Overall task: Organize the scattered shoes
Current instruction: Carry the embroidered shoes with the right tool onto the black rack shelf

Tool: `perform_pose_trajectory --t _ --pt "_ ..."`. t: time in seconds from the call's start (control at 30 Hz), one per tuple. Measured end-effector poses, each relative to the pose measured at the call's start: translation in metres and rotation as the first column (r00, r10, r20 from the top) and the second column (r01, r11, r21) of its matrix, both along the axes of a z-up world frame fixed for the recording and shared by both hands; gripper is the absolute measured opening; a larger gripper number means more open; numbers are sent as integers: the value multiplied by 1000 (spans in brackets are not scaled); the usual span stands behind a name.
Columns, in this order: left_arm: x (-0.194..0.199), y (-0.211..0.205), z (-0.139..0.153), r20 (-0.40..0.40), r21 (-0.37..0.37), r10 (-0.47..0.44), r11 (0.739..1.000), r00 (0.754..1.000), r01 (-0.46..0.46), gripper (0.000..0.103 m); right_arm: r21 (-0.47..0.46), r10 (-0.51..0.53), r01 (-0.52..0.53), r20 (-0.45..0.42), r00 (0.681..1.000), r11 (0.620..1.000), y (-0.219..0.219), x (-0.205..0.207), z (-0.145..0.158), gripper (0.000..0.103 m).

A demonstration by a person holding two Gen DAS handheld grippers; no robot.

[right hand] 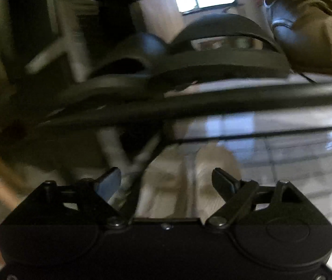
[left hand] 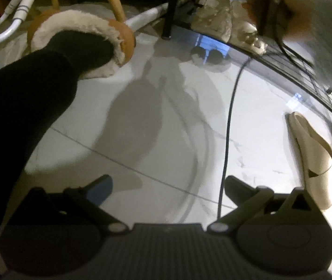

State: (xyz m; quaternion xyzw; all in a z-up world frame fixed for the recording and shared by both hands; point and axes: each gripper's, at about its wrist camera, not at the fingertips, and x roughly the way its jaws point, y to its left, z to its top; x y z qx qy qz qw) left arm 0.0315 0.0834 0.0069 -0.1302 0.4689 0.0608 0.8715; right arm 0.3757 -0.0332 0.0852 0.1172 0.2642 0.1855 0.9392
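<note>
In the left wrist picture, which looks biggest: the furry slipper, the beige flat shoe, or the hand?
1. Furry slipper, nearest the camera, so unsure.
2. Beige flat shoe.
3. Hand, farther off and blurred.

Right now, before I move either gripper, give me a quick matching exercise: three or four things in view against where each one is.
Things:
1. beige flat shoe
2. black slippers
3. fur-lined slipper
4. left gripper

Places:
A. on the rack shelf
B. worn on a foot
C. on the floor beside the rack
D. above bare tile, holding nothing

Pairs: 1-C, 2-A, 3-B, 4-D
</note>
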Motion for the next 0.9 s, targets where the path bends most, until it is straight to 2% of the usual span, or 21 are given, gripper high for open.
perform_pose_trajectory --t 0.1,0.17,0.2,0.3,0.43,0.5,0.57,0.6,0.63,0.8,0.9 --pt "0 0 1 -3 -9 -5 1000 1000 5 103 39 81 -76 -121 989 996 3 -23 -16 82" --pt "-1 0 1 -8 -12 -2 1000 1000 2 103 52 84 -75 -200 976 996 9 -30 -33 84" --pt "-1 1 1 -9 -15 1 1000 1000 -2 103 51 77 -67 -208 975 996 11 -31 -38 85" --pt "0 4 1 -10 -23 16 1000 1000 -17 102 -26 -6 1 -192 981 1000 22 -21 -48 86" --pt "3 7 -1 -24 -38 25 999 999 -26 102 -100 -85 66 -194 977 993 37 -1 -53 97" --pt "3 8 -3 -31 -43 30 999 999 -32 102 -155 -109 78 -203 973 985 45 11 -61 96" --pt "4 10 -5 -40 -51 37 998 999 -39 102 -211 -89 38 -234 968 977 52 27 -70 97" --pt "4 11 -5 -43 -56 40 998 998 -43 102 -235 -87 31 -234 968 972 55 26 -73 95" --pt "4 12 -5 -45 -58 43 997 998 -45 102 -255 -71 15 -215 974 967 59 26 -74 88" --pt "1 15 -6 -52 -73 57 995 997 -60 102 -297 -36 -16 -169 985 955 70 34 -72 82" --pt "0 15 -6 -53 -77 57 995 997 -61 102 -284 -28 -2 -99 995 959 68 34 -71 78"
